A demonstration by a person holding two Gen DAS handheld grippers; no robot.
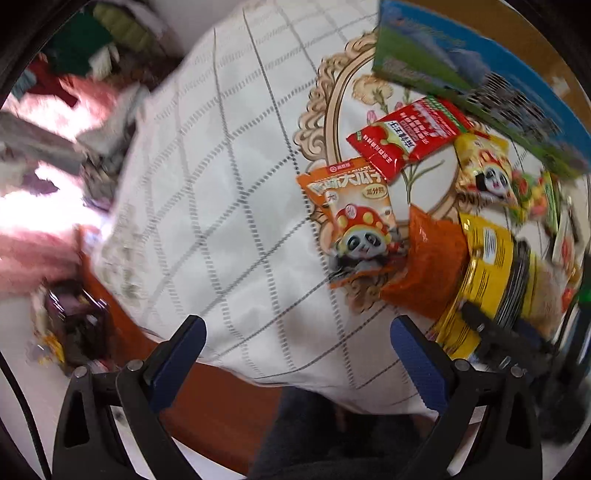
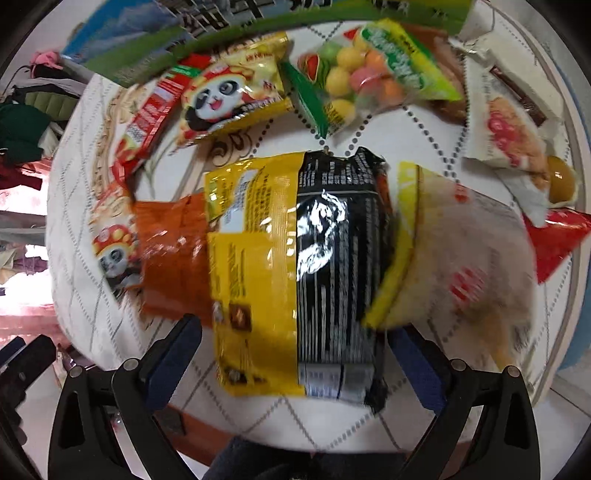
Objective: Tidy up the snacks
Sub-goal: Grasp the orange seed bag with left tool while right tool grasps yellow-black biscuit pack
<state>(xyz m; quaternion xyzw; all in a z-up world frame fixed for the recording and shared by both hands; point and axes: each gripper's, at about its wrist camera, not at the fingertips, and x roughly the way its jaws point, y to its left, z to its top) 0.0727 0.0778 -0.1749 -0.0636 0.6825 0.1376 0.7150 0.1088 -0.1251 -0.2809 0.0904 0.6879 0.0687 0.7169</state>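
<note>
Snack packets lie on a white checked tablecloth [image 1: 229, 155]. In the left wrist view my left gripper [image 1: 297, 349] is open and empty above the cloth near the table's front edge; an orange panda packet [image 1: 352, 221], a red packet [image 1: 406, 138], a yellow panda packet [image 1: 484, 170] and an orange bag [image 1: 428, 258] lie ahead to the right. In the right wrist view my right gripper [image 2: 295, 347] is open, its jaws on either side of a yellow-and-black bag [image 2: 295, 266]. A fruit candy bag [image 2: 365, 70] and a pale packet [image 2: 469, 258] lie around it.
A blue-and-green box [image 1: 461, 62] stands at the table's far edge, also in the right wrist view [image 2: 155, 33]. A white wrapped pastry [image 2: 509, 136] and a red packet [image 2: 554, 240] lie at the right. The brown table edge [image 1: 214, 398] is close below. Clothes [image 1: 74, 55] are piled beyond the table's left.
</note>
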